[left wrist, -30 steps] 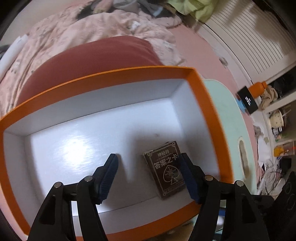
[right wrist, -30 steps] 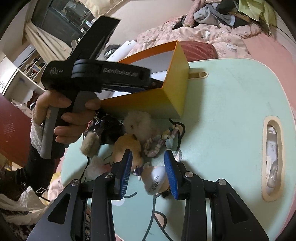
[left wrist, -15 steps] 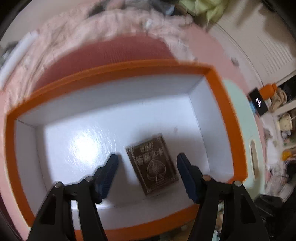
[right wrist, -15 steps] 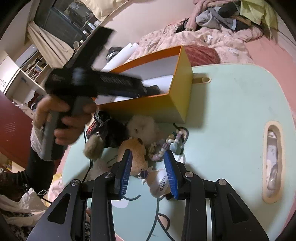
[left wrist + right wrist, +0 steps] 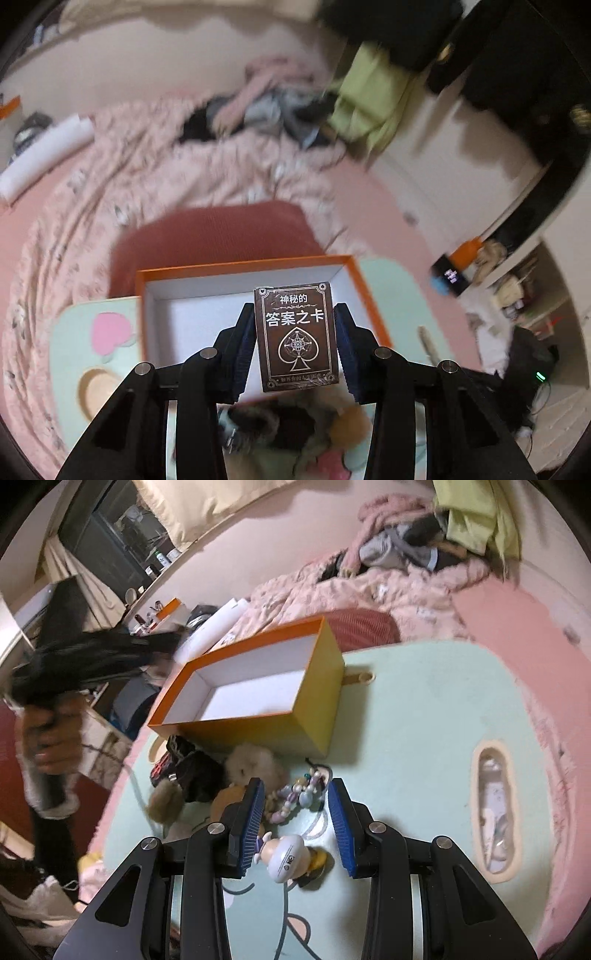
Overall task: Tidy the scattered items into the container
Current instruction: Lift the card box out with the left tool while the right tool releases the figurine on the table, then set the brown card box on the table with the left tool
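In the left wrist view my left gripper point(image 5: 295, 325) is shut on a brown card box point(image 5: 297, 338) with a spade design, held upright above and in front of the orange box point(image 5: 373, 295) with white inside. In the right wrist view the orange box point(image 5: 314, 716) looks empty. My right gripper point(image 5: 295, 797) is open over the pile: a bead bracelet point(image 5: 295, 797), a white duck figure point(image 5: 288, 860), a white fluffy ball point(image 5: 251, 764), a tan pompom point(image 5: 166, 805) and a black pouch point(image 5: 192, 771).
The items lie on a mint green table point(image 5: 424, 738) with an oval slot point(image 5: 495, 812). A red cushion point(image 5: 210, 236) and a pink bed quilt point(image 5: 147, 173) lie behind the box. The person's hand point(image 5: 48, 734) holds the left gripper at left.
The card box lay on the orange box's floor between open left fingers. Now the left gripper grips it and is raised out and back from the box. The right gripper has moved a little forward.
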`<action>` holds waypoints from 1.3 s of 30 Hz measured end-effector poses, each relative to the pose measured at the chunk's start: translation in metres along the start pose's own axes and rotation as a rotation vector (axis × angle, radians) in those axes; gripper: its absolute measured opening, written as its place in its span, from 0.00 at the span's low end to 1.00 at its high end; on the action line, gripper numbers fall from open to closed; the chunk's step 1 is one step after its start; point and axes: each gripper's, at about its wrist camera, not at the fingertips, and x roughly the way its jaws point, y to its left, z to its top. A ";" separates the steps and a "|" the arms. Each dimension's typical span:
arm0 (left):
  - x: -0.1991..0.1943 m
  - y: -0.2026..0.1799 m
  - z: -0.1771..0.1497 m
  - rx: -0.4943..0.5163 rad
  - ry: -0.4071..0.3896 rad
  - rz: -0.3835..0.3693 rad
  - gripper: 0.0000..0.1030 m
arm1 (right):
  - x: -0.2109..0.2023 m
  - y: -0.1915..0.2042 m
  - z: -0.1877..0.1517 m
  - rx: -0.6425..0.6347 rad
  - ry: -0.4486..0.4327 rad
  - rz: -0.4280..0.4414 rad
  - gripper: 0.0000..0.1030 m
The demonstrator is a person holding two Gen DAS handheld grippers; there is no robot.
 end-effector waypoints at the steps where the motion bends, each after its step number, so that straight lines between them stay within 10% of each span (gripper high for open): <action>1: -0.014 0.000 -0.012 0.014 -0.017 -0.012 0.39 | -0.002 0.003 -0.001 -0.011 -0.012 -0.006 0.36; 14: 0.032 0.001 -0.136 -0.074 0.149 -0.016 0.40 | -0.010 0.033 -0.016 -0.030 -0.051 0.001 0.41; 20: 0.025 0.001 -0.128 -0.017 0.141 0.000 0.66 | -0.005 0.052 0.003 -0.107 -0.046 -0.047 0.55; 26: -0.006 0.029 -0.096 -0.057 0.033 0.001 0.70 | 0.012 0.078 0.062 -0.236 0.018 -0.147 0.61; 32: 0.004 0.060 -0.053 -0.103 0.041 0.193 0.72 | 0.068 0.073 0.111 -0.159 0.203 -0.221 0.61; 39: 0.029 0.080 -0.047 -0.157 0.009 0.137 0.72 | 0.106 0.068 0.099 -0.257 0.226 -0.217 0.61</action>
